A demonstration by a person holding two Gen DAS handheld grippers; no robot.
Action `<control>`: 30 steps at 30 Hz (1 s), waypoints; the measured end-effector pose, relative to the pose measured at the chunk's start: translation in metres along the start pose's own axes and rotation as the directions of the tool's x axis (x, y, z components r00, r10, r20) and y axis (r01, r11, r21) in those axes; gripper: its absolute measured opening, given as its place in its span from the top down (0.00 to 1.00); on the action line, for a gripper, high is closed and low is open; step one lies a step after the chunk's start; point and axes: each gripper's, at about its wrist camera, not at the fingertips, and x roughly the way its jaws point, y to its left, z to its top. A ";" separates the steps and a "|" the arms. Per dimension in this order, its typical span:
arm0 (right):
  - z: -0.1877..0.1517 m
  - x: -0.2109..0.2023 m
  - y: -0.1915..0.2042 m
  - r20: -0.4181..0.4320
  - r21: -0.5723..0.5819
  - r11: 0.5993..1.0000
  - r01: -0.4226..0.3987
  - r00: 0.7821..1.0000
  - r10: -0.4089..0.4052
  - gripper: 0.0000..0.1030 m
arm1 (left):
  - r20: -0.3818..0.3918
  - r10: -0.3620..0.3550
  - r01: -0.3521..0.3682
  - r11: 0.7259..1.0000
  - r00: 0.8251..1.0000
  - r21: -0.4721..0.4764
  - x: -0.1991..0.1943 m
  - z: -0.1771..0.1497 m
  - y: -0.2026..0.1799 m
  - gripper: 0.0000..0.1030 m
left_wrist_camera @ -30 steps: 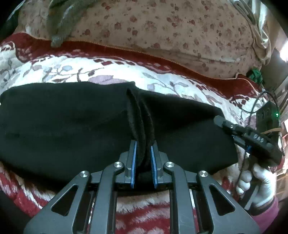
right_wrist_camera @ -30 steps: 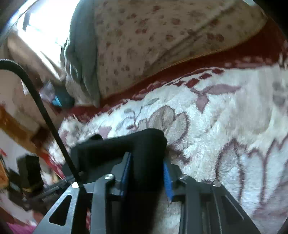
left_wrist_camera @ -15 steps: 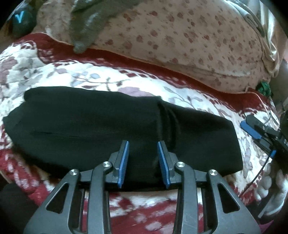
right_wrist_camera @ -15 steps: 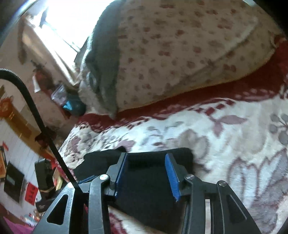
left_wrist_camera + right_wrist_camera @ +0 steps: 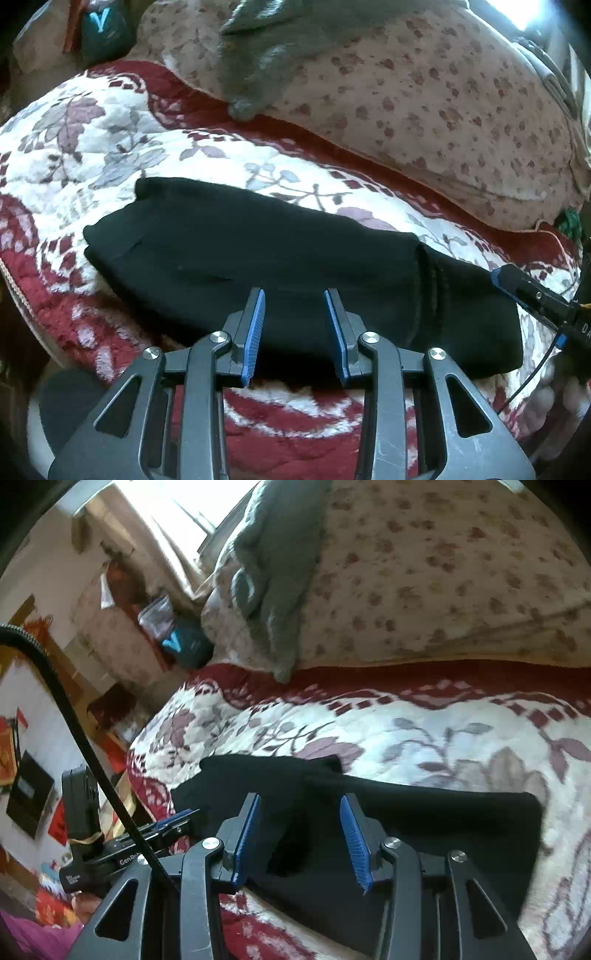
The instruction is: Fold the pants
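Lying folded into a long dark bundle, the black pants [image 5: 295, 258] stretch across a plush blanket [image 5: 110, 147] patterned in white, maroon and grey leaves. The left gripper [image 5: 295, 328] hangs above the near edge of the bundle with its blue pads [image 5: 256, 328] spread apart; its jaws have just been opening, and though the cloth shows between them, neither pad presses on it. The right gripper [image 5: 301, 842] sits over the other end of the pants [image 5: 424, 830], its blue pads [image 5: 354, 842] likewise parted after just opening, with the fabric lying loose below and between them, not pinched. In the left wrist view the right gripper [image 5: 517, 288] shows at the right edge, its tip above the end of the bundle. A ridge of bunched fabric crosses the pants near that end. Behind the blanket lies a large beige floral pillow [image 5: 443, 110] with a grey cloth [image 5: 266, 55] draped over it. A black cable [image 5: 74, 720] curves up past the right gripper's frame.
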 end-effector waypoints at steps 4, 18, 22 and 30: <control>0.004 0.020 0.016 -0.035 -0.035 0.999 -0.014 0.999 0.013 0.54 | 0.013 0.018 -0.018 1.000 1.000 -0.023 -0.003 0.000 0.015 0.69; 0.027 0.127 0.077 -0.220 -0.169 0.978 -0.121 0.972 0.082 0.52 | -0.016 0.041 -0.043 0.974 0.999 -0.223 -0.004 -0.006 0.090 0.51; 0.033 0.150 0.095 -0.243 -0.190 0.971 -0.143 0.966 0.094 0.51 | -0.019 0.044 -0.047 0.961 0.999 -0.272 -0.003 -0.007 0.106 0.51; 0.049 0.198 0.128 -0.304 -0.316 0.935 -0.163 0.950 0.063 0.49 | -0.035 0.000 -0.013 0.934 0.999 -0.357 0.004 -0.007 0.126 0.51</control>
